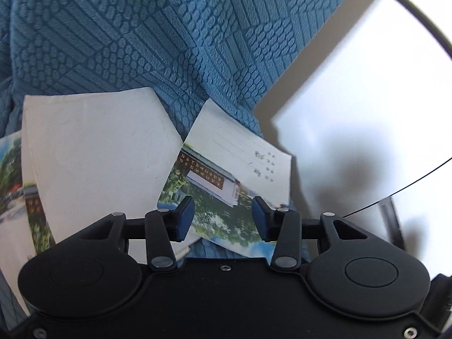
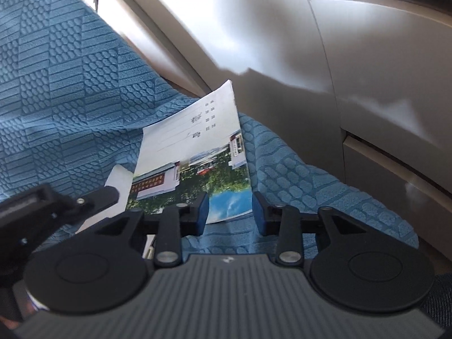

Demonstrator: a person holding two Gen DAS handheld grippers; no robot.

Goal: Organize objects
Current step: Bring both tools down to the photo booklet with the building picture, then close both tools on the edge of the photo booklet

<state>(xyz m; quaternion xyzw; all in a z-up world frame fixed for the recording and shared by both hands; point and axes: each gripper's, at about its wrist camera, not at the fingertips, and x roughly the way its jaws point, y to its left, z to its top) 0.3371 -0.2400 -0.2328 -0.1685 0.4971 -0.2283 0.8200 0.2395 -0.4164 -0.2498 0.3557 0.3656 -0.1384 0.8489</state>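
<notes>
A thin notebook [image 1: 226,186] with a photo cover of buildings and trees lies on the blue textured bedspread [image 1: 135,34]. My left gripper [image 1: 223,214] is open just over its near part, holding nothing. A second booklet [image 1: 96,152] with a plain white cover lies to its left, and another photo cover [image 1: 11,175] shows at the left edge. In the right wrist view the same notebook [image 2: 195,152] lies ahead on the bedspread [image 2: 65,84]. My right gripper [image 2: 230,214] is open over its near corner, empty. The left gripper's body [image 2: 42,206] shows at the left.
A white cabinet or wall surface [image 1: 353,107] stands to the right of the bed. A thin black cable [image 1: 418,180] crosses it. In the right wrist view grey-white furniture panels [image 2: 367,84] with a drawer gap stand close on the right.
</notes>
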